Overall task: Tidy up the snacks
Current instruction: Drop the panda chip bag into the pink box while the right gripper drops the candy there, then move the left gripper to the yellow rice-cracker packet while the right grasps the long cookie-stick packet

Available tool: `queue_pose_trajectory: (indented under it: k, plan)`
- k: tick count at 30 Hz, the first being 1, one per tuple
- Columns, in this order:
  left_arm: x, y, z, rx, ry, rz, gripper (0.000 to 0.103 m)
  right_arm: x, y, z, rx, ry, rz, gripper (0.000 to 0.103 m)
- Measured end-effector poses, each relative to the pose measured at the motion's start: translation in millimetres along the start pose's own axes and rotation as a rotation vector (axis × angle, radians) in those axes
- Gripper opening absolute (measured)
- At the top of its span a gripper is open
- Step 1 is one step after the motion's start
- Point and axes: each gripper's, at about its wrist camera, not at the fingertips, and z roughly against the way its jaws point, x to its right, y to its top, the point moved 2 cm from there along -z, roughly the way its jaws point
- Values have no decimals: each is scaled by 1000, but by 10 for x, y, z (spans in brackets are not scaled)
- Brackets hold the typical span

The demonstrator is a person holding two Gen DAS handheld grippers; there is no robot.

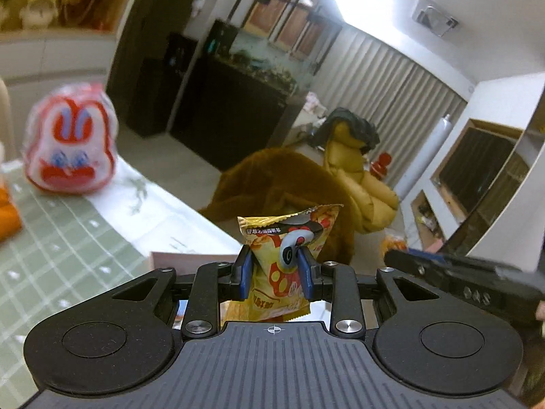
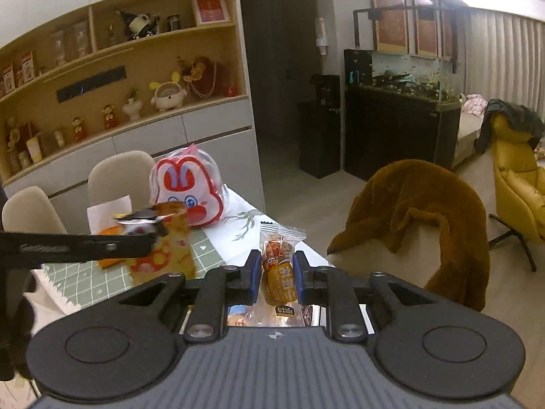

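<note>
My left gripper point(image 1: 275, 266) is shut on a yellow snack packet point(image 1: 289, 238) with a red-and-white mushroom print, held in the air past the table edge. It shows blurred in the right wrist view point(image 2: 163, 248), at the tip of the left gripper point(image 2: 150, 235). My right gripper point(image 2: 276, 272) is shut on a small clear packet with an orange snack point(image 2: 277, 259), held upright above the table's near corner. The right gripper's body point(image 1: 460, 272) enters the left wrist view from the right.
A red-and-white rabbit-face bag point(image 2: 189, 189) stands on the green checked tablecloth point(image 2: 102, 283), also in the left wrist view point(image 1: 69, 146). An orange packet point(image 2: 109, 235) and white paper lie beside it. A chair draped with a brown coat point(image 2: 419, 218) stands at the table's right. Beige chairs point(image 2: 119, 177) stand behind.
</note>
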Motion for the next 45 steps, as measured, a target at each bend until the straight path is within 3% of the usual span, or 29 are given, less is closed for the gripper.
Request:
queue_pose_trajectory:
  k: [3, 6, 11, 15, 16, 18, 20, 24, 27, 30, 33, 41, 44, 45]
  plan:
    - [-217, -150, -628, -117, -30, 87, 33, 106, -35, -240, -27, -4, -18, 20]
    - [-499, -435, -1115, -192, 43, 153, 33, 197, -130, -558, -83, -18, -29, 20]
    - [-730, -627, -952, -132, 105, 203, 33, 269, -236, -974, -152, 12, -59, 20]
    - [-744, -807, -743, -156, 188, 174, 33, 243, -170, -1469, -200, 63, -128, 21]
    - [-787, -872, -690, -166, 201, 181, 33, 255, -152, -1607, -212, 81, -143, 23]
    - [-783, -1049, -608, -202, 210, 208, 33, 277, -114, -1884, -242, 59, -168, 42]
    - [-753, -1208, -578, -233, 197, 221, 33, 277, -129, -2021, -247, 7, -166, 43]
    - [-686, -1535, -648, -317, 175, 244, 33, 294, -297, -1909, -254, 7, -165, 44]
    - [-586, -1737, -658, -369, 181, 253, 33, 275, -574, -1607, -261, -14, -103, 50]
    - [-453, -1811, -682, -383, 156, 254, 33, 265, -882, -1266, -267, -78, -7, 58]
    - [-301, -1788, -714, -387, 154, 224, 33, 268, -1173, -1024, -301, -108, 32, 58]
    - [-42, -1852, -911, -448, 253, 84, 33, 537, -1789, -673, -386, -112, -177, 58]
    - [-3, -1916, -960, -474, 284, 53, 34, 543, -1938, -634, -399, -126, -176, 58]
    - [7, -1941, -973, -474, 291, 41, 38, 530, -1970, -624, -402, -136, -164, 58]
